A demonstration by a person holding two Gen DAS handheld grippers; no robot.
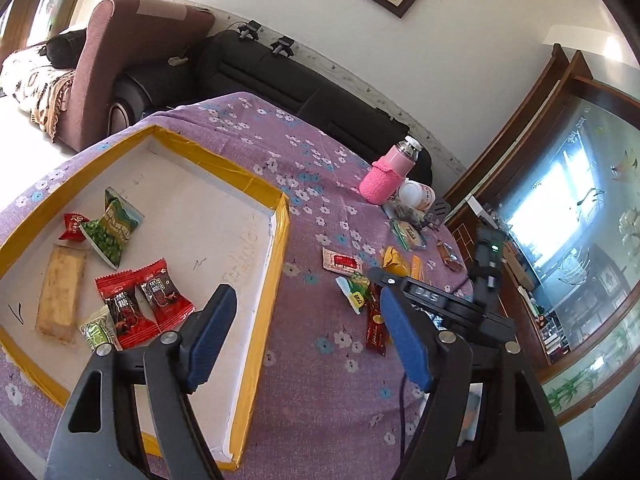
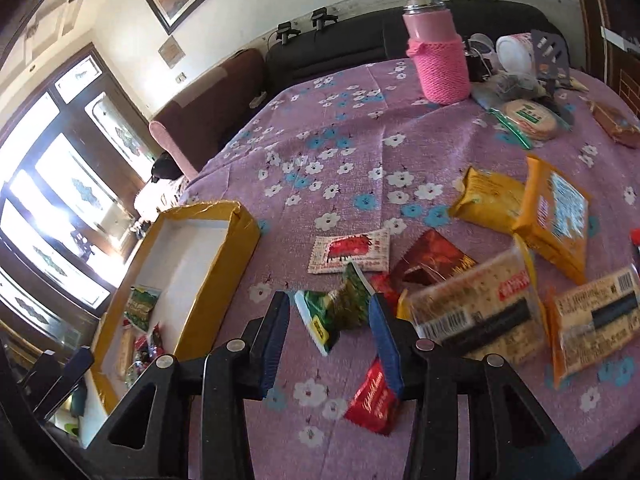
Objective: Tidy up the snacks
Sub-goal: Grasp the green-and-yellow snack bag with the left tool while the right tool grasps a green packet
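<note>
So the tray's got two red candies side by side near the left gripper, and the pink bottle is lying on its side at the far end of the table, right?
Not quite: the right wrist view shows the pink bottle standing upright, not lying down. The rest holds: two red candies sit side by side in the tray near the left gripper.

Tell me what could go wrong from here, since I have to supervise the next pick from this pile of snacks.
1. The right tongs stand open around the green packet, which overlaps a red packet; closing may catch both.
2. The cracker packs lie right beside one finger and could get shoved.
3. The left tongs, open and empty, hang over the yellow-edged tray wall; dropping lower could knock it.
</note>
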